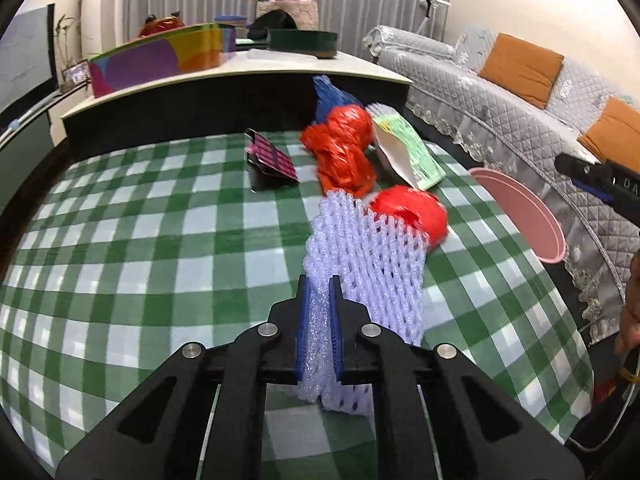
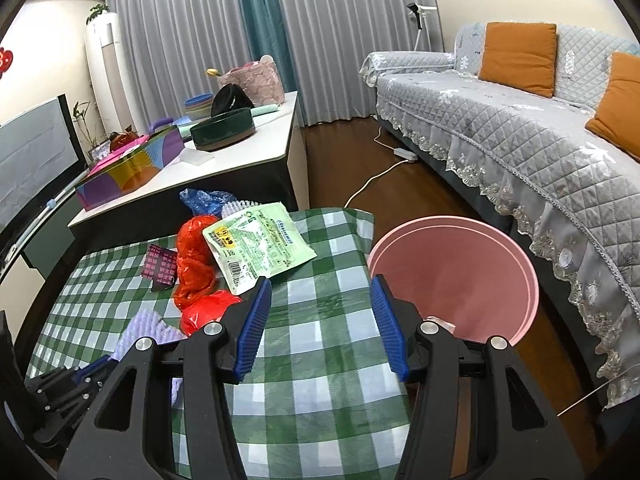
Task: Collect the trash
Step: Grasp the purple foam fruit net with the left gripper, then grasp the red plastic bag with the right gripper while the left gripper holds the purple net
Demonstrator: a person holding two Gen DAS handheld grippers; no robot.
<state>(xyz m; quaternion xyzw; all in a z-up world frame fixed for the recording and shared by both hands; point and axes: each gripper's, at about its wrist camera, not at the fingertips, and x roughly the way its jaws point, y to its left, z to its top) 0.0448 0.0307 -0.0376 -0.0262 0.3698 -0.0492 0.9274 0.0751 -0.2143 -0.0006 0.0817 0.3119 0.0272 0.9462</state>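
My left gripper point(image 1: 319, 292) is shut on a white foam fruit net point(image 1: 372, 276), its blue pads squeezing the net's near edge above the green checked tablecloth point(image 1: 160, 240). The same foam net point(image 2: 148, 330) shows at lower left in the right wrist view. Beyond it lie a red plastic bag point(image 1: 344, 148), a second red wad point(image 1: 416, 210), a green-and-white packet point(image 1: 412, 152), a blue bag point(image 1: 332, 96) and a small dark pink-patterned box point(image 1: 272, 160). My right gripper point(image 2: 320, 292) stands open over the cloth with nothing between its fingers. The pink bin point(image 2: 460, 276) sits just right of it, off the table edge.
A grey quilted sofa point(image 2: 520, 128) with orange cushions runs along the right. Behind the trash stands a white-topped cabinet point(image 2: 224, 160) carrying a dark green bowl point(image 2: 222, 132) and a colourful box point(image 2: 128, 172). A white cable point(image 2: 372, 180) crosses the wooden floor.
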